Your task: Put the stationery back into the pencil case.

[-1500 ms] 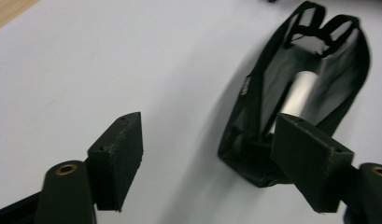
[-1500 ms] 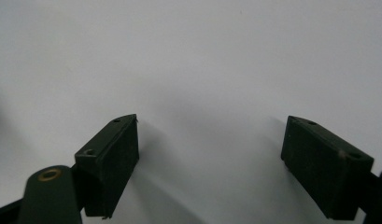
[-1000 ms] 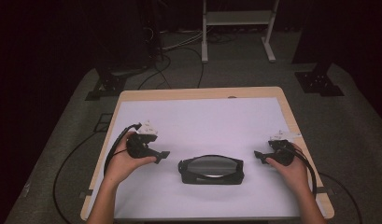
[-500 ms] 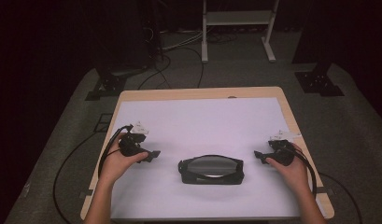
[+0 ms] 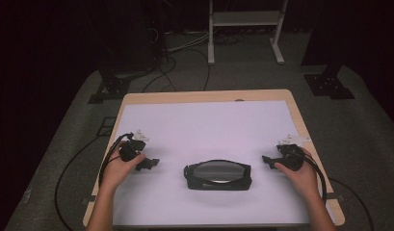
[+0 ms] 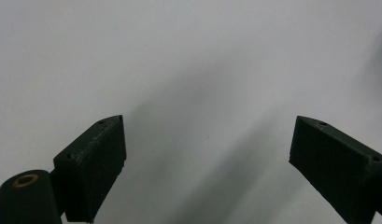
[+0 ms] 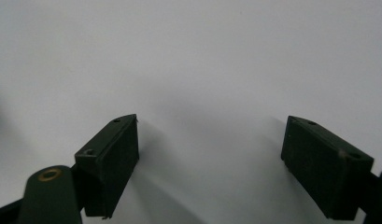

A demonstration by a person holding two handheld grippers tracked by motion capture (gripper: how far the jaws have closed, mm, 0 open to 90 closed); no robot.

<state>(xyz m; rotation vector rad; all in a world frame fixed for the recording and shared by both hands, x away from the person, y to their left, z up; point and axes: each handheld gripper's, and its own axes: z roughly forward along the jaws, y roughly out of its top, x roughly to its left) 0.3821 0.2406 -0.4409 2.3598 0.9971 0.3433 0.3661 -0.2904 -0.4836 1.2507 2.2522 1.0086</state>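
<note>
A black oval case with a grey top (image 5: 217, 174) lies on the white sheet (image 5: 204, 125) near the table's front middle. My left gripper (image 5: 150, 163) rests low over the sheet to the left of the case, pointing toward it but well apart from it. Its jaws have just been opening; in the left gripper view they (image 6: 209, 123) stand wide with only bare sheet between them. My right gripper (image 5: 268, 160) sits to the right of the case, also pointing at it with a gap. In the right gripper view it (image 7: 213, 120) is open and holds nothing.
The wooden table edge (image 5: 204, 95) frames the sheet. Cables (image 5: 108, 163) trail from both grippers off the table sides. A metal rack (image 5: 245, 19) and stand feet (image 5: 329, 84) sit on the dark floor beyond the table.
My left gripper has drawn back to the left, away from the case, and sunk toward the sheet. The right gripper and the case have not moved.
</note>
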